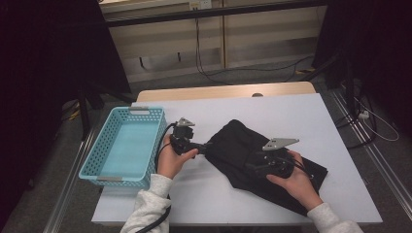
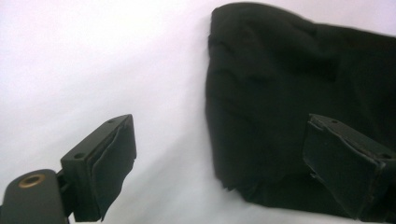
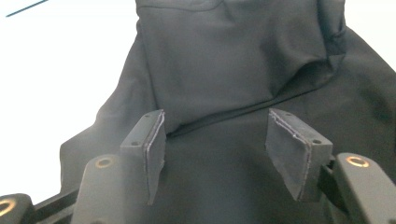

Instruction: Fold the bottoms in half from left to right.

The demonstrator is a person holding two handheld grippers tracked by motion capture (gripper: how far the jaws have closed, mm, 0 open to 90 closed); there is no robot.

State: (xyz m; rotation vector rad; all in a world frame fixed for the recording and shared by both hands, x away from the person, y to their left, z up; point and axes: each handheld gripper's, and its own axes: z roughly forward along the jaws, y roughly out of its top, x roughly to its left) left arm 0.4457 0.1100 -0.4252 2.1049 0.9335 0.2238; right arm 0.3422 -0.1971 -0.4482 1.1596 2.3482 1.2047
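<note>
Black cloth [image 1: 272,160] seemingly runs upper-left to lower-right.

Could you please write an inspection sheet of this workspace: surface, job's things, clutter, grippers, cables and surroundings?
Surface: white table, with a bare wooden strip along its far edge.
Job's things: black cloth lying partly folded right of centre; turquoise basket on the table's left side, nothing seen inside.
Clutter: nothing seen.
Grippers: left gripper open at the cloth's left edge, its pads not pressing on it; right gripper open above the cloth, no fabric pinched between the pads.
Cables: black cable trails from the left gripper beside the basket; floor cables run behind the table.
Surroundings: dark curtains on both sides, light wall panels behind.
</note>
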